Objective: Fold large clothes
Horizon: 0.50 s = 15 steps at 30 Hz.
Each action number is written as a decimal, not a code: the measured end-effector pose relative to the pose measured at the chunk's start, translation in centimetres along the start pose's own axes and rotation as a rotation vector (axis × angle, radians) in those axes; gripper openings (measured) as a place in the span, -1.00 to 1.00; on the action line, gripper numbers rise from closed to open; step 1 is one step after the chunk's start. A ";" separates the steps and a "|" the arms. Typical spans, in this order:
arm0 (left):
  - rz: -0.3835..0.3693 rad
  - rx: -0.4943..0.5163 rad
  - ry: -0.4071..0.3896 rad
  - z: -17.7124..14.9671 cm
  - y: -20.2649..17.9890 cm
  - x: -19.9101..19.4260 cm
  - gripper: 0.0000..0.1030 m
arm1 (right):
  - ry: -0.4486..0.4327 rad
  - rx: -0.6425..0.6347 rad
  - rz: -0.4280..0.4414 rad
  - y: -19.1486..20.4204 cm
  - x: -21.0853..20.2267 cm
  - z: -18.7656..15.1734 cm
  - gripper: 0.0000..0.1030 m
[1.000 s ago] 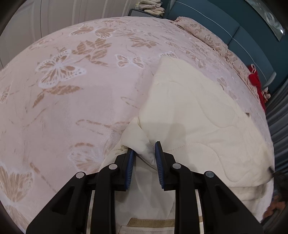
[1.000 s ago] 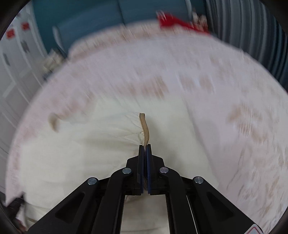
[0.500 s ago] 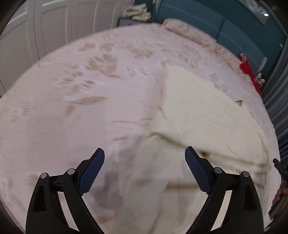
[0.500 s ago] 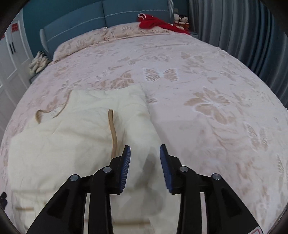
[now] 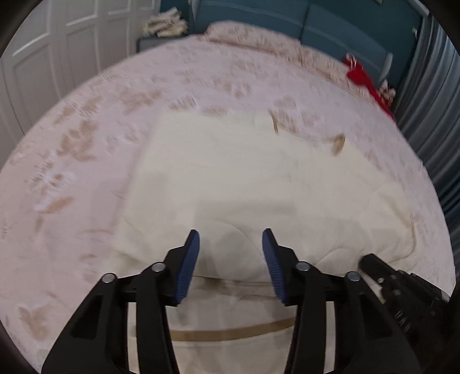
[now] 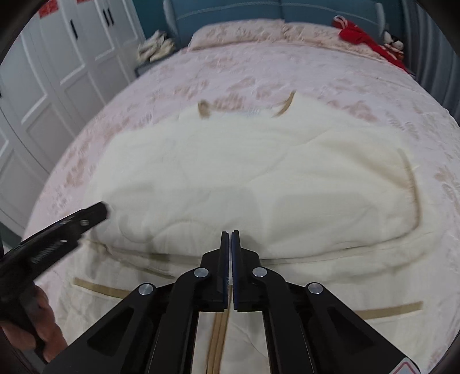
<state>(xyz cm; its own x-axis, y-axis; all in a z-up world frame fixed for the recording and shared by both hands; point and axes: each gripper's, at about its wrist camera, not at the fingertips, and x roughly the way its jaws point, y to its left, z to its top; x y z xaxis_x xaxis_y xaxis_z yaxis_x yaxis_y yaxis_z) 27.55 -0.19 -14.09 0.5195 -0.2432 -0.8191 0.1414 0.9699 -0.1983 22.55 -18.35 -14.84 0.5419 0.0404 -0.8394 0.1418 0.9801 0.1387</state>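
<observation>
Now | cream garment (image 5: 258,184) folded, lying on bed (image 5: 86,138) | left gripper (image 5: 230,259) fingers apart, holding nothing | right gripper (image 6: 230,259) fingers pressed together, possibly pinching nothing (blurred)

You have a butterfly-print bedspread (image 6: 330,74) under everything. A red cloth (image 6: 362,37) lies by the teal headboard (image 6: 230,11). White wardrobe doors (image 6: 57,57) stand alongside.

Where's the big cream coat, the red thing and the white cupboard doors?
cream coat (image 6: 258,172), right wrist view, middle of its folded top layer.
red thing (image 6: 362,37), right wrist view, its bunched middle by the pillows.
white cupboard doors (image 6: 66,57), right wrist view, a door panel.
</observation>
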 end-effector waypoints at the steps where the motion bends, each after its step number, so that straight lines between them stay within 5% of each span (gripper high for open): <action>1: 0.004 0.000 0.010 -0.3 -0.2 0.7 -0.19 | 0.011 -0.001 -0.005 0.1 0.6 -0.2 -0.99; 15: 0.078 0.086 -0.066 -3.3 -0.8 3.8 -0.17 | 0.007 -0.002 -0.002 -0.2 4.4 -2.3 -1.00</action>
<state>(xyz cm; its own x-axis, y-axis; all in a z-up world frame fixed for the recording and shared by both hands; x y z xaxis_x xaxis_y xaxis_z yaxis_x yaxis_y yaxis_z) 26.62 -1.84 -18.80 0.5852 -0.1706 -0.7927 0.1688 0.9818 -0.0866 22.97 -17.96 -19.77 0.5359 0.0397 -0.8434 0.1417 0.9805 0.1361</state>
